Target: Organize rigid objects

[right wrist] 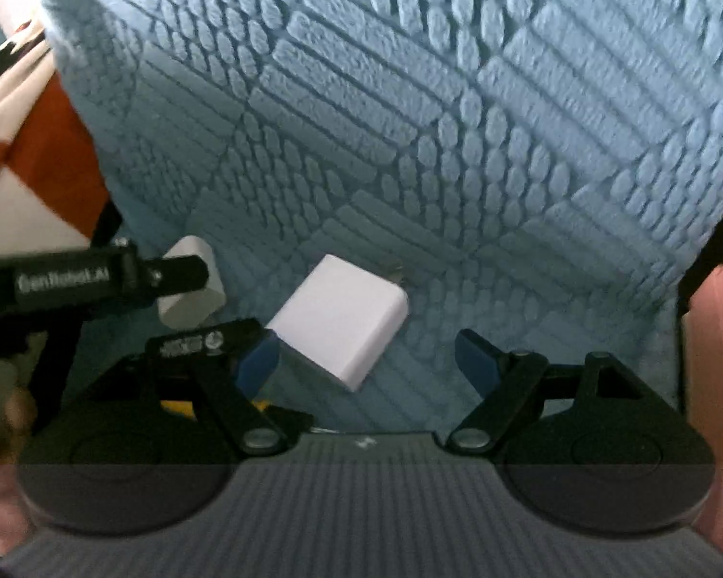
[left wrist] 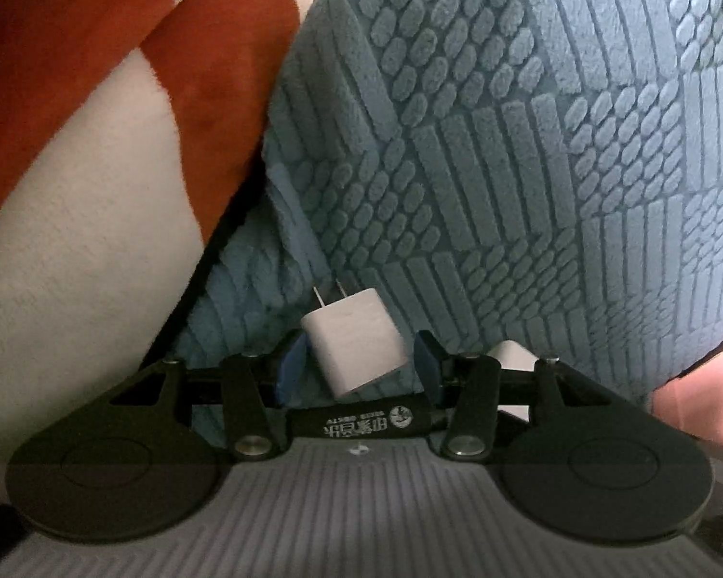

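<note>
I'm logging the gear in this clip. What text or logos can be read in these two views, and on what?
"GenRobot.AI", slightly blurred: side of the left gripper, right wrist view.
Upside-down print and round logo on the left gripper's crossbar: unreadable.
Small label on the right gripper: blurred.
White chargers: no readable text.

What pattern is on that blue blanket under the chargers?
The blue blanket has raised patches of parallel bars and small ovals; the right wrist view shows it best.

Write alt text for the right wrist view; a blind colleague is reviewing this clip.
A white charger block lies on a blue textured blanket between the open right gripper. At left, the left gripper reaches in over a second white charger.
</note>
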`<act>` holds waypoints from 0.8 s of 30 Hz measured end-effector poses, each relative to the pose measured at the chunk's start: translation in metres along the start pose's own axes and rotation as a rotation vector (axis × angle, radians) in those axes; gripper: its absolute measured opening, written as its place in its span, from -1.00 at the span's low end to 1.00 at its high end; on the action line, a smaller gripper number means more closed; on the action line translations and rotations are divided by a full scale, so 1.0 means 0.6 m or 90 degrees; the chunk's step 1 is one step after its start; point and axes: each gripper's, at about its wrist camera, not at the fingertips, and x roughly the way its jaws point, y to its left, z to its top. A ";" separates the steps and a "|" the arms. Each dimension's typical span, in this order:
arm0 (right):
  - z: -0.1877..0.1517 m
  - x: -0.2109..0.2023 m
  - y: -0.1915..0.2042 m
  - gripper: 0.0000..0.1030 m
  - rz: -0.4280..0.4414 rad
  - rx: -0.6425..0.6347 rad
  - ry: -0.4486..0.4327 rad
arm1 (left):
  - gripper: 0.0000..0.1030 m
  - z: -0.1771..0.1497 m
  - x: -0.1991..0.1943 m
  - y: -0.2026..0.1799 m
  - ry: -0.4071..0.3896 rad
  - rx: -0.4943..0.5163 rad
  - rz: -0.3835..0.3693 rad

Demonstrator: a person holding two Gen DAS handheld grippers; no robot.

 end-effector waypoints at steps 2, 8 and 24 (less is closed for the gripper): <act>0.000 0.006 0.006 0.59 0.005 0.003 -0.001 | 0.20 0.000 0.004 -0.002 0.001 0.000 0.008; -0.007 0.024 0.025 0.37 0.014 -0.021 -0.011 | 0.31 -0.010 0.003 -0.023 -0.012 0.013 0.027; -0.002 0.005 0.031 0.23 -0.033 -0.085 0.013 | 0.29 -0.028 0.058 -0.059 -0.010 0.077 0.057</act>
